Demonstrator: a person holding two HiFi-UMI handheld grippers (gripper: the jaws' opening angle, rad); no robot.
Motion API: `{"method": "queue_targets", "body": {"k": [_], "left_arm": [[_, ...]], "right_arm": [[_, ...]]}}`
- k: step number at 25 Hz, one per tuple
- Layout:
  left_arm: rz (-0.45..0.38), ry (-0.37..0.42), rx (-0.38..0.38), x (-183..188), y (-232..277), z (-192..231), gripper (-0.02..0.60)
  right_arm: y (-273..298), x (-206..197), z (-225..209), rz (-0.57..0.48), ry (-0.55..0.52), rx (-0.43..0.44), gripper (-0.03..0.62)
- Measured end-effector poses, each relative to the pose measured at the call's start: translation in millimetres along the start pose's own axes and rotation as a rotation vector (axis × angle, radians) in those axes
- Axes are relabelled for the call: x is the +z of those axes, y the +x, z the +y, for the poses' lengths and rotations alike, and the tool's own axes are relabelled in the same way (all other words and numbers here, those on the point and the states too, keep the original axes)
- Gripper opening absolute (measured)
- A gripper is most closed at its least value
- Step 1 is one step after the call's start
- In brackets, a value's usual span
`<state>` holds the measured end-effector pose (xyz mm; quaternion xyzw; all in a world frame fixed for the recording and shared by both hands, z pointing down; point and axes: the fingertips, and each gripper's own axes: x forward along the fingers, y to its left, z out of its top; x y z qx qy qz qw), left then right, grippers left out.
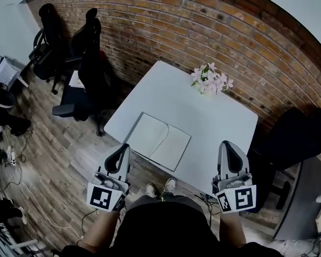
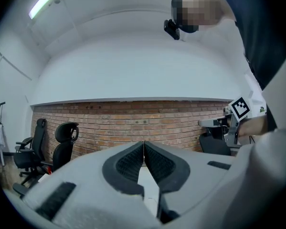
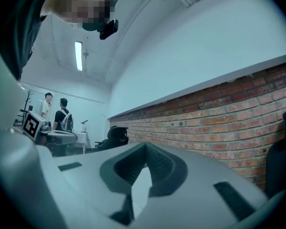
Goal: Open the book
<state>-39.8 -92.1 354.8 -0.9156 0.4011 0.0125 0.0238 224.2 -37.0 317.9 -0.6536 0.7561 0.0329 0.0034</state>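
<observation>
1. Closed on nothing, the left hand-held gripper (image 2: 143, 146) has its dark ribbed jaws pressed together. The right hand-held gripper (image 3: 143, 148) is the same, and both hang at the near edge of the white square surface (image 1: 219, 125).
2. The thin pale paper book (image 1: 159, 141) lies flat near that edge, already spread open, just beyond the two grippers.
3. It looks light and floppy and may slide, so a page is best taken by its free outer edge.
4. Only the head view shows the book and the pink-white flowers (image 1: 211, 79). The gripper views look level at the red brick wall (image 2: 181, 123), and the right one shows two distant people (image 3: 62, 116).
</observation>
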Motion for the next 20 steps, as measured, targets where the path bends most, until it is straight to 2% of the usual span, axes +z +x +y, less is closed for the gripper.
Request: {"method": "queue_targets", "body": {"k": [12,20], "left_arm": [[0.011,-0.011,0.055,1.1,-13.6,11.8,0.026],[0.009,-0.006,0.06,-0.2,-11.1,10.6,0.026]], "right_arm": [[13.0,-1.2,6.6,-0.013,0.01,0.021,0.012],[13.5,-5.6,6.3,-0.013,0.015,0.029,0.012]]}}
